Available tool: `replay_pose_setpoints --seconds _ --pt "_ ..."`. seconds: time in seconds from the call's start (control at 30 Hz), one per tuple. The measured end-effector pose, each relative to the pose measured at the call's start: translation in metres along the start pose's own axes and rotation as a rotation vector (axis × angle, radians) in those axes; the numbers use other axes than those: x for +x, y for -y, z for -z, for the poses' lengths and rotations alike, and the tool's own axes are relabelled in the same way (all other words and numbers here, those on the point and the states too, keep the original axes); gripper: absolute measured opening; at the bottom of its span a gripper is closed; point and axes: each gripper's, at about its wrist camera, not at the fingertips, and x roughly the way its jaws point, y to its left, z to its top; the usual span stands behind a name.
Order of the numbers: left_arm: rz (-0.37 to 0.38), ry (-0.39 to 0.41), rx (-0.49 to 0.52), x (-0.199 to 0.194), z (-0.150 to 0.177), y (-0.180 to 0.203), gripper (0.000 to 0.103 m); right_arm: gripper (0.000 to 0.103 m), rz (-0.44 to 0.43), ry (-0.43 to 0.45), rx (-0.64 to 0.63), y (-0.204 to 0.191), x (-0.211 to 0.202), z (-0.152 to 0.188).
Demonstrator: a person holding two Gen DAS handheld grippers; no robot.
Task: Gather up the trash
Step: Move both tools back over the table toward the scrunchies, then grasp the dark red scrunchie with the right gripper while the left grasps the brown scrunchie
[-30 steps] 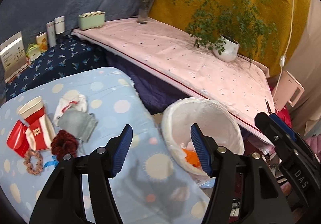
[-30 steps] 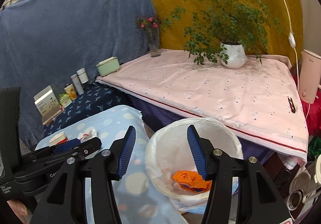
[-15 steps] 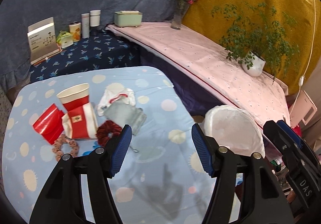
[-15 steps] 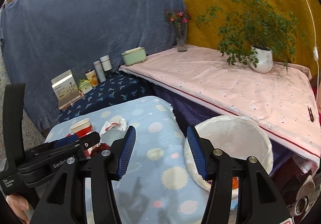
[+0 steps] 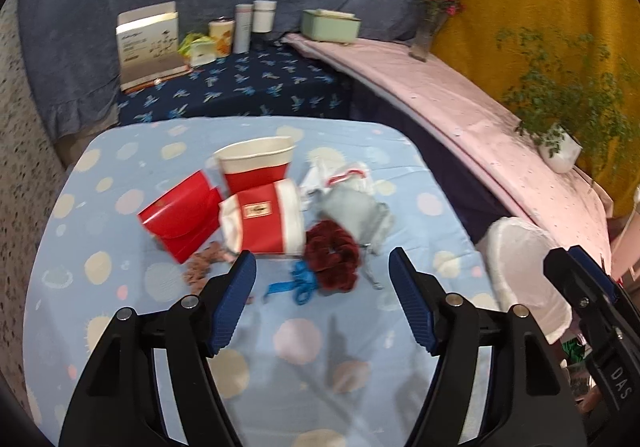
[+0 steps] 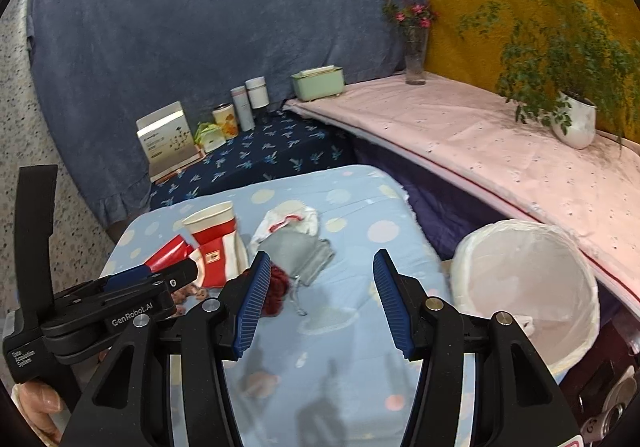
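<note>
Litter lies on the light blue spotted tablecloth (image 5: 300, 343): an upright red and white paper cup (image 5: 256, 163), a second cup on its side (image 5: 264, 219), a flattened red carton (image 5: 180, 215), a crumpled white wrapper (image 5: 340, 175), a grey cloth piece (image 5: 356, 211), a dark red scrunchie (image 5: 332, 259) and a blue ribbon (image 5: 298, 285). My left gripper (image 5: 320, 267) hovers just short of the scrunchie, its jaws opening with nothing between them. My right gripper (image 6: 320, 263) is open and empty over the table, right of the pile. The white-lined bin (image 6: 528, 283) stands off the table's right edge.
A pink-covered ledge (image 6: 460, 135) runs behind the bin with a potted plant (image 6: 576, 123), a flower vase (image 6: 416, 59) and a green box (image 6: 318, 83). Bottles (image 5: 244, 27) and an open carton (image 5: 150, 47) sit on the dark blue cloth at the back.
Both views have swung left from the bin to the litter pile. The bin has slid to the right edge. The left jaws stand a little wider.
</note>
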Motion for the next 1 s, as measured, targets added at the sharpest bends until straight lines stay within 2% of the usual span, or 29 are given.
replay_pose_setpoints --seconds 0.2,0.5,0.87,1.0 --pt "-0.072 -0.039 -0.077 0.014 0.010 -0.048 0.075 0.052 -0.038 -0.044 -0.039 -0.030 0.024 0.007" --pt "-0.140 -0.140 -0.145 0.049 0.029 -0.100 0.076 0.052 -0.078 -0.133 -0.077 -0.064 0.072 0.025" --pt "-0.144 -0.211 -0.170 0.089 0.031 -0.117 0.076 0.052 -0.094 -0.230 -0.086 -0.078 0.133 0.040" --pt "-0.139 -0.234 -0.159 0.102 0.031 -0.116 0.069 0.051 -0.094 -0.259 -0.084 -0.079 0.152 0.044"
